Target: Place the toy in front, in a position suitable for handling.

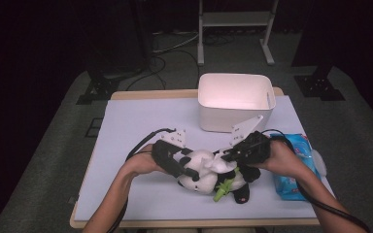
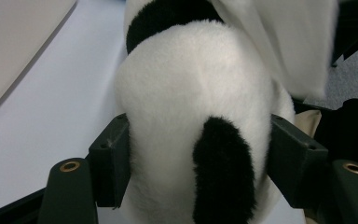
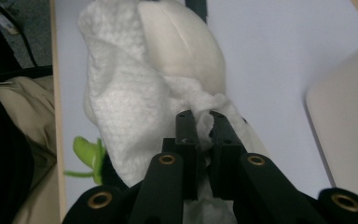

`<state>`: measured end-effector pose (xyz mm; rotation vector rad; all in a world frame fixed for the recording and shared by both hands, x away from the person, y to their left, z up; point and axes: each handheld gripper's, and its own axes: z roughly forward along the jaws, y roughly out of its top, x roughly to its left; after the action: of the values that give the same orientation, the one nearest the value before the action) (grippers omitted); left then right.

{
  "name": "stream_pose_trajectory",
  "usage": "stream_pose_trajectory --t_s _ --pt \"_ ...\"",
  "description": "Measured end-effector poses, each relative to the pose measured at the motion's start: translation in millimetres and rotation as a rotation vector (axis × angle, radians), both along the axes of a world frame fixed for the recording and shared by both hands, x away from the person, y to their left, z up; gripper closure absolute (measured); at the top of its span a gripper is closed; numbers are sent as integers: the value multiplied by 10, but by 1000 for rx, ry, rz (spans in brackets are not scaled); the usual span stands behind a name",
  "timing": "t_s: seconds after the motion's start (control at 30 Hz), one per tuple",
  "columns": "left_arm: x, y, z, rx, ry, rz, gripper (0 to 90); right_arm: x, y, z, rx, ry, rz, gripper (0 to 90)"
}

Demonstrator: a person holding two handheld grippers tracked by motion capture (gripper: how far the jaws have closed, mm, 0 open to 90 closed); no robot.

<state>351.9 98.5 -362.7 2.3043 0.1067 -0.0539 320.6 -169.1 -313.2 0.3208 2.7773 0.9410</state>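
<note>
Two forearms come in from the bottom of the high view, and each hand holds a gripper over a toy panda [image 1: 205, 174]. That panda lies on the counter [image 1: 136, 121], near its front edge. It is white and fluffy with black patches, and a green bit [image 1: 222, 189] sticks out beside it.

On one side, the left gripper [image 1: 190, 174] has its jaws around the panda's round white body. In the left gripper view the jaws press into the fur on both sides, so they are holding the panda [image 2: 196, 107].

On the other side, the right gripper [image 1: 227, 156] has its jaws almost together. They pinch a corner of a white cloth [image 3: 121, 98] that lies draped over the panda. A thin fold of the cloth sits between the jaws.

Behind the panda stands a white tub [image 1: 235, 99], near the far edge of the counter. To the right lies a blue packet [image 1: 291, 187], just beside the right hand.
</note>
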Motion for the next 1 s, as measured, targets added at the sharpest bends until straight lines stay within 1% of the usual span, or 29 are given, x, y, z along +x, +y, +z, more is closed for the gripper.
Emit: stream_pose_trajectory --t_s 0.03,0.07,0.13,0.37,0.4,0.53,0.57,0.7,0.73,0.87,1.0 --pt "0 0 0 0 0 0 311 0 0 0 0 0 0 835" --pt "9 -3 2 1 1 -1 311 -1 -89 11 15 -1 -20 835" --pt "10 -3 1 0 3 -2 311 -13 -172 24 22 -7 -34 835" --pt "14 -4 2 1 6 -1 310 -48 -447 39 29 -7 -98 834" --pt "16 -2 4 5 2 -5 310 -54 -484 37 29 -7 -104 833" --pt "30 -6 4 4 2 -6 310 -97 -600 11 32 13 -125 833" --pt "28 -12 3 -1 7 -1 310 -103 -619 7 39 10 -125 832" --pt "27 -22 7 2 6 1 311 -99 -626 -5 64 26 -129 832" --pt "28 -20 6 2 5 0 311 -96 -617 -6 65 30 -117 832" --pt "55 -4 -10 0 11 3 310 -122 -610 9 42 40 -97 832" --pt "57 -4 -17 -7 14 6 310 -125 -625 -4 58 52 -98 831"
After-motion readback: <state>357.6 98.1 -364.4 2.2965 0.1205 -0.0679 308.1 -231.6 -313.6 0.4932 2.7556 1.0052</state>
